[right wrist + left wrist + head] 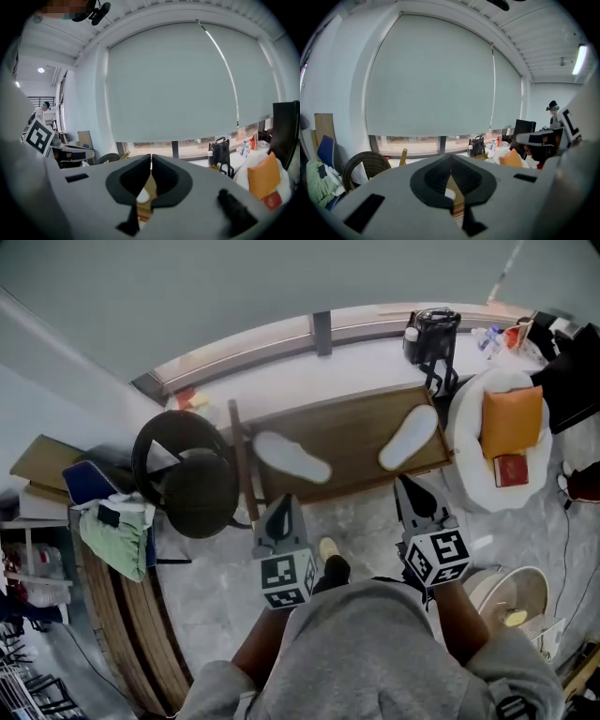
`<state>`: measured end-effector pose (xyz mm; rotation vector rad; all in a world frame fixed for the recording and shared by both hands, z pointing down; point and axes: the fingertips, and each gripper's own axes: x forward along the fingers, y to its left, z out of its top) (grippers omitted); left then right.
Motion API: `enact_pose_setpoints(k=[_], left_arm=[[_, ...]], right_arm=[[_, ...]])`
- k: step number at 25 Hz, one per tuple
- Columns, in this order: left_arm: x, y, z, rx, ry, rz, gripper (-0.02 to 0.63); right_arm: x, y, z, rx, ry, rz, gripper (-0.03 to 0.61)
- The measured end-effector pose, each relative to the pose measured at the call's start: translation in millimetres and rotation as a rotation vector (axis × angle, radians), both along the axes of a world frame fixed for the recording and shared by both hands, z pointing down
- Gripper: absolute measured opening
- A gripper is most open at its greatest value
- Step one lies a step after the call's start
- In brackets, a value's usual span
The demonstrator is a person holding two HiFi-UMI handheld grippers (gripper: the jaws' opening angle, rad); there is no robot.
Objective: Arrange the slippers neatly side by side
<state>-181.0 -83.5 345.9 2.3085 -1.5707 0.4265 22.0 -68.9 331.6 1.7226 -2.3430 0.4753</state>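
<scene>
Two white slippers lie apart on a low brown wooden platform (356,442). The left slipper (292,457) points toward the left and the right slipper (409,437) slants up to the right. My left gripper (284,504) hovers just short of the platform's near edge, below the left slipper, jaws shut and holding nothing. My right gripper (410,488) hangs below the right slipper, also shut and empty. In the left gripper view a bit of white slipper (450,194) shows through the gap under the closed jaws; the right gripper view shows a white slipper (142,193) the same way.
A dark wicker chair (184,470) stands left of the platform, with a wooden pole (241,460) beside it. A white beanbag (497,442) with an orange cushion (512,420) sits at the right. A black bag (434,337) stands behind. The floor is grey marble.
</scene>
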Motion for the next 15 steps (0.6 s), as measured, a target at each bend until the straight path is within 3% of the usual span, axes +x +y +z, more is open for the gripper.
enact_pose_setpoints(k=[8,15], left_arm=[[1.9,-31.5,10.0,-0.011,-0.006,-0.007,0.014],[25.1,-63.6,25.7,-0.053,-0.016,-0.057,0.014]], right_arm=[[35.9,-28.3,10.2,-0.033,0.023,0.108,0.026],[89.1,-59.6,24.6,-0.05,-0.004,0.145,0.026]])
